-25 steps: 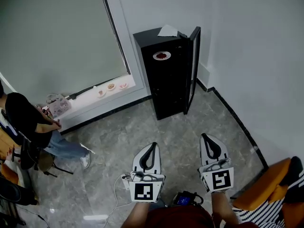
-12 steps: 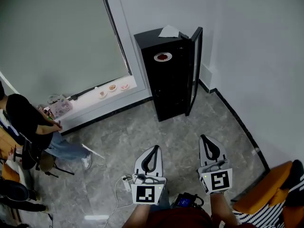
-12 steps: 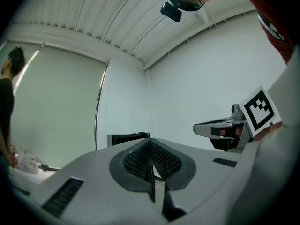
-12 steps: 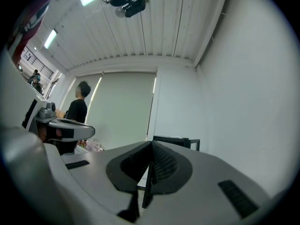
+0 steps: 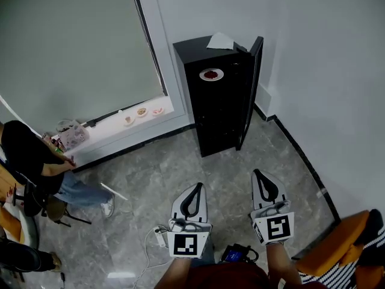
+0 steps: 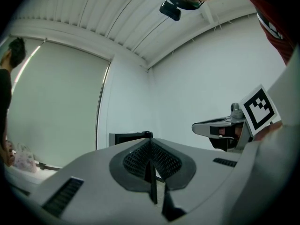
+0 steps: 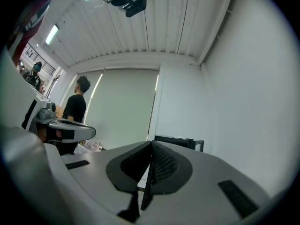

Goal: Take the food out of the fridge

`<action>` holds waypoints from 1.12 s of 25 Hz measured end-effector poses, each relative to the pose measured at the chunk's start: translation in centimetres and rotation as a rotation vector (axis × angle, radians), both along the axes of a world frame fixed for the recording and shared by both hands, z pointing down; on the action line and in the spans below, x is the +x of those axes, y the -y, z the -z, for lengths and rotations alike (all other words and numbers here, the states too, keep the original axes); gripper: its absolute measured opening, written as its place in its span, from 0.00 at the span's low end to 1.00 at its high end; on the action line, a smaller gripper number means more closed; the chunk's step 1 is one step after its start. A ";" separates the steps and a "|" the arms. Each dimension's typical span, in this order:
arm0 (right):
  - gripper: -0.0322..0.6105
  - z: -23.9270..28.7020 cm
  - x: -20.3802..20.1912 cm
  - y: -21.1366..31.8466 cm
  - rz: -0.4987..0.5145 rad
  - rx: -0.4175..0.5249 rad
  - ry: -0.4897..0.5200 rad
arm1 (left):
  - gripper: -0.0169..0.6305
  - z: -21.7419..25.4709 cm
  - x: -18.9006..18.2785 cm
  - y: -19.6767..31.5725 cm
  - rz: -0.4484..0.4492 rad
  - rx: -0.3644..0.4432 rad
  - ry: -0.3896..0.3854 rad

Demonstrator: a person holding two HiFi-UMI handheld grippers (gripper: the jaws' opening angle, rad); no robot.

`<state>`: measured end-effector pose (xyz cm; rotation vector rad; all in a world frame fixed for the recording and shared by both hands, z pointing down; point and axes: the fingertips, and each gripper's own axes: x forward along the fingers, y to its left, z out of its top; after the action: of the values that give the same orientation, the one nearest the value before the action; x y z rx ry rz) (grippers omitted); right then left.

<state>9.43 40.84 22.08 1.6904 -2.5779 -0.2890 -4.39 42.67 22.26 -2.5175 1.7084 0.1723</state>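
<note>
A small black fridge stands in the room's corner in the head view, its door swung open to the right. Inside on an upper shelf sits a white plate of red food. A white sheet of paper lies on the fridge top. My left gripper and right gripper hover over the floor well short of the fridge, both shut with nothing in them. The fridge top peeks over the left gripper's jaws, and the fridge with its door shows beyond the right one's.
A windowsill left of the fridge holds small dishes and a bag. A person sits at the far left. An orange chair stands at the right. A white power strip and cable lie on the floor below me.
The view has shifted slightly: the fridge now sits a little further right and lower in the head view. Both grippers stay shut and hold about the same place.
</note>
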 end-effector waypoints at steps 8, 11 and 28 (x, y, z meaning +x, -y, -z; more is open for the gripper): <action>0.08 0.4 -3.8 5.3 -0.008 -0.009 -0.021 | 0.05 0.4 -3.4 5.3 -0.011 0.005 0.000; 0.08 0.6 -5.2 6.7 -0.015 -0.004 -0.022 | 0.05 0.8 -4.9 6.9 -0.017 0.020 -0.009; 0.08 0.9 -10.8 13.1 -0.095 -0.001 -0.040 | 0.05 0.5 -11.4 14.3 -0.066 0.018 -0.021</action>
<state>-1.42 27.76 21.22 1.7813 -2.4599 -0.3132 -15.82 28.37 21.73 -2.5698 1.6242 0.2190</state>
